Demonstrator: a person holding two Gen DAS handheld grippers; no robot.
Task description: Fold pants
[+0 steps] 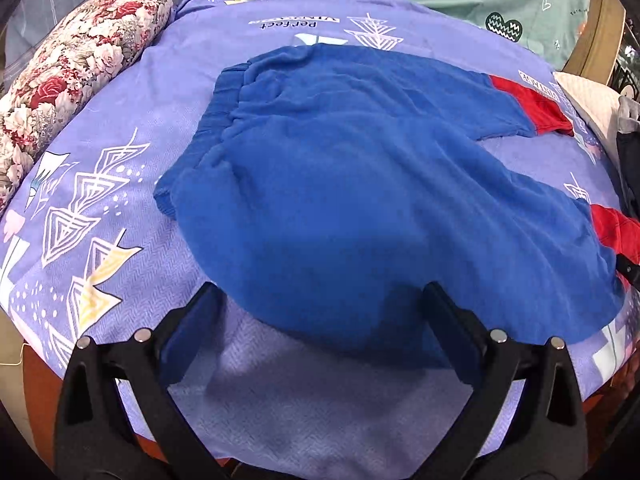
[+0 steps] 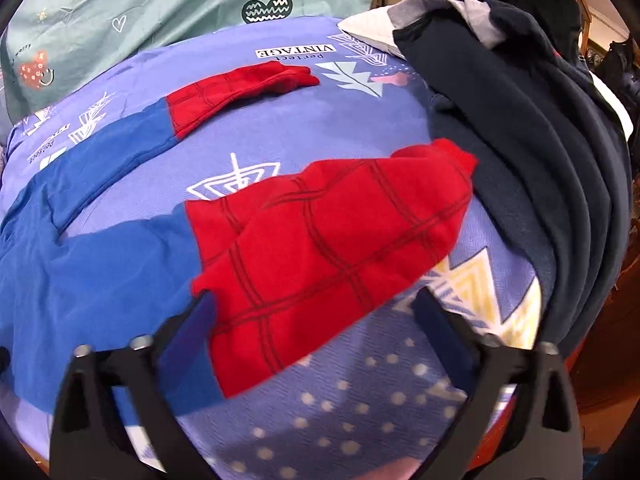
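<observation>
Your pants (image 1: 340, 184) lie flat on the purple bedsheet (image 1: 100, 184), waistband to the far left, both red-cuffed legs running off right toward a pile of dark clothes (image 2: 520, 128). Your left gripper (image 1: 320, 308) stands spread over the near blue edge, pinching nothing. Your right gripper (image 2: 316, 312) is spread around the near red cuff (image 2: 332, 248), pads not pressing it.

The blue fleece pants with red web-patterned cuffs (image 1: 340, 184) run off the left wrist view's right edge. The heap of dark navy garments (image 2: 532, 152) hides the bedspread behind it
</observation>
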